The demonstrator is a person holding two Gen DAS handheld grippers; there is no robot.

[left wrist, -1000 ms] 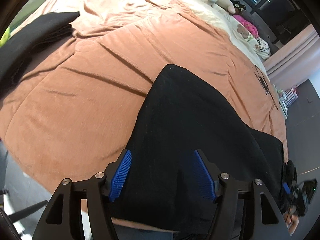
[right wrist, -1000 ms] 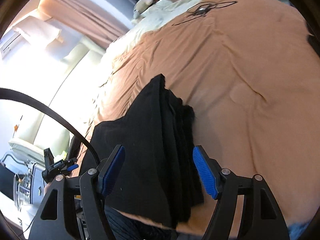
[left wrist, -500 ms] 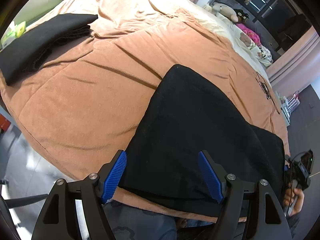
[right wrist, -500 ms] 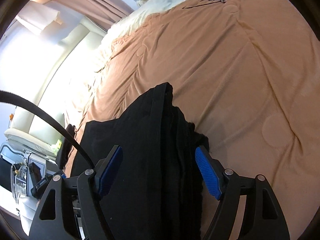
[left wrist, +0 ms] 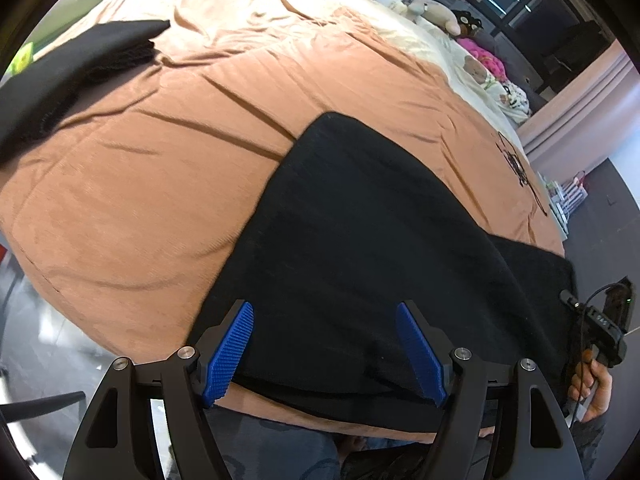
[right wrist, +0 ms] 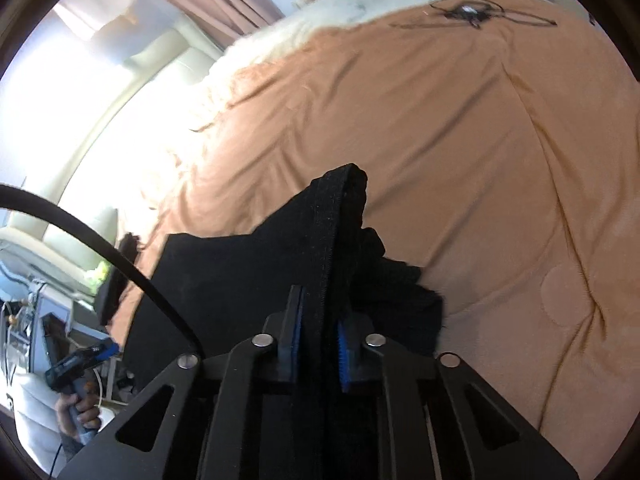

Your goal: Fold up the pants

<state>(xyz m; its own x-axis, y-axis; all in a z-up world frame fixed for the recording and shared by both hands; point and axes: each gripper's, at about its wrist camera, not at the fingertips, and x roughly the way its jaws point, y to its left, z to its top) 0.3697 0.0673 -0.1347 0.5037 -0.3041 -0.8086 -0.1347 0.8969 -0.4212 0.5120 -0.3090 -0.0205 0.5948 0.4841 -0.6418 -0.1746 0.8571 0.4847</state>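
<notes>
Since a sec ago the right gripper (right wrist: 320, 332) has gone from wide apart to closing its fingers (right wrist: 345, 354) on a raised fold of the black pants (left wrist: 360, 248), cloth pinched between the pads. Pants lie on the peach bed cover (left wrist: 132, 184), near its edge. Left gripper (left wrist: 324, 344): fingers spread wide above the pants' near hem, gripping nothing.

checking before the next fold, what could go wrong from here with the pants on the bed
1. The right tool is closing on a thick bunched edge of the pants; it may catch only some layers, and the rest sag.
2. The left tool is open over the near hem, so a one-sided pull could skew the fold.
3. The pants lie at the bed edge and could slide off.
</notes>
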